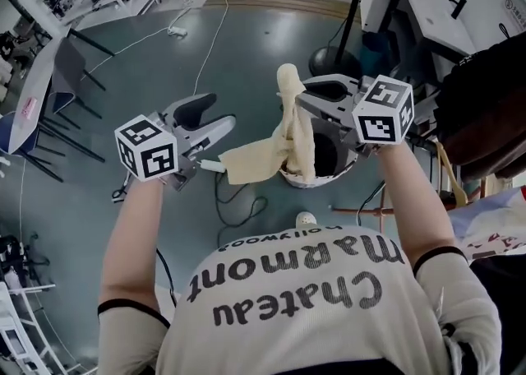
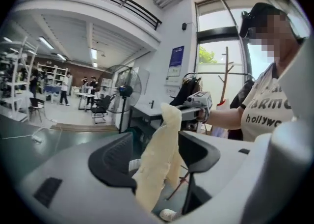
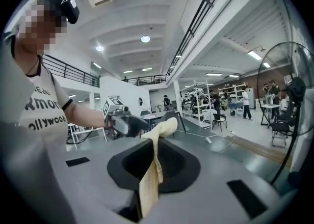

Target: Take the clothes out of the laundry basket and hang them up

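A cream cloth [image 1: 292, 131] hangs from my right gripper [image 1: 298, 100], which is shut on its upper part; the top of the cloth pokes up above the jaws. In the right gripper view the cloth [image 3: 149, 183] runs down between the closed jaws of the right gripper [image 3: 155, 142]. The cloth's lower corner spreads left towards my left gripper [image 1: 223, 113], which stands open. In the left gripper view the cloth [image 2: 164, 129] hangs in the gap of the left gripper [image 2: 157, 153] with neither pad pressing on it. Below the cloth stands the white laundry basket [image 1: 325, 178].
A pedestal fan's pole and base [image 1: 333, 59] stand behind the basket. Cables [image 1: 234, 209] and a power strip [image 1: 177, 32] lie on the floor. Chairs and tables [image 1: 57, 77] are at the left. Dark clothing [image 1: 485, 110] hangs at the right, near a wooden rack [image 1: 382, 213].
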`<state>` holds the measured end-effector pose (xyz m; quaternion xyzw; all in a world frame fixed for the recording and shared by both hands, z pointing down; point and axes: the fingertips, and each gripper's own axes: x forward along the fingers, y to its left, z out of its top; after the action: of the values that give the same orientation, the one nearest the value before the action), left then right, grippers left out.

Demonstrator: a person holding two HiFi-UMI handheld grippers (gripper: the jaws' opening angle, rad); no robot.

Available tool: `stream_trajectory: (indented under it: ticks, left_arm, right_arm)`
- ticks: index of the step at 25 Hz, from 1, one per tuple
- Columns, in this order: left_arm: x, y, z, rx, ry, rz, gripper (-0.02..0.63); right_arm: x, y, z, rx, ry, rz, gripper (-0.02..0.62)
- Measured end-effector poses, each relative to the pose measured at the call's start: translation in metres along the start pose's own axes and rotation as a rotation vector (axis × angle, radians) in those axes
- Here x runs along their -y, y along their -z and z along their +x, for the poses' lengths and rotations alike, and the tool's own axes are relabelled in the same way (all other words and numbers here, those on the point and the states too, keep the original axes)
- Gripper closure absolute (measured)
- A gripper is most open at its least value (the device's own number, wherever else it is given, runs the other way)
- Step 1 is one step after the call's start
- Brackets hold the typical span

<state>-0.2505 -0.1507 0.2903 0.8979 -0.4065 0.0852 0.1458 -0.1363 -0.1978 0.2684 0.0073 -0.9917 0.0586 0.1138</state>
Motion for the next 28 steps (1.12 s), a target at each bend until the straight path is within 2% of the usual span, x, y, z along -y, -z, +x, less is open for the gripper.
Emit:
stream_trajectory:
  ticks: [3, 6, 8, 9, 11, 15, 18, 20, 23, 25, 28]
  left_arm:
    - [0.044, -0.015, 0.047, -0.007, 0.143, 0.088, 0.299]
    - [0.070, -0.030, 0.078, -0.002, 0.191, 0.181, 0.299]
    - [0.079, -0.037, 0.081, -0.001, 0.214, 0.211, 0.469]
    - [0.083, -0.041, 0.080, 0.000, 0.227, 0.224, 0.507]
    - [0.087, -0.049, 0.072, 0.003, 0.273, 0.248, 0.529]
    - [0.097, -0.057, 0.047, -0.046, 0.420, 0.302, 0.538]
    - [0.103, -0.050, 0.021, -0.097, 0.509, 0.295, 0.543]
    - [0.114, -0.045, 0.004, -0.120, 0.566, 0.280, 0.543]
    - [0.132, -0.040, -0.019, -0.146, 0.614, 0.281, 0.543]
    - [0.144, -0.039, -0.031, -0.149, 0.631, 0.285, 0.545]
    - [0.163, -0.034, -0.052, -0.160, 0.634, 0.283, 0.545]
  right_arm:
    - [-0.024, -0.015, 0.002, -0.011, -0.064, -0.066, 0.551]
    - [-0.037, -0.024, 0.000, -0.043, -0.066, -0.149, 0.551]
    - [-0.032, -0.028, -0.008, -0.042, -0.020, -0.175, 0.551]
    - [-0.028, -0.028, -0.013, -0.037, -0.007, -0.170, 0.549]
    - [-0.025, -0.019, -0.021, -0.036, -0.023, -0.115, 0.541]
    - [-0.021, 0.027, -0.032, -0.061, -0.110, 0.067, 0.515]
    - [-0.018, 0.070, -0.021, -0.146, -0.139, 0.127, 0.378]
    - [-0.015, 0.100, -0.005, -0.248, -0.130, 0.102, 0.325]
    - [-0.014, 0.138, 0.027, -0.376, -0.137, 0.035, 0.310]
    - [-0.028, 0.159, 0.047, -0.427, -0.207, 0.004, 0.305]
    - [-0.067, 0.179, 0.076, -0.461, -0.361, -0.090, 0.296]
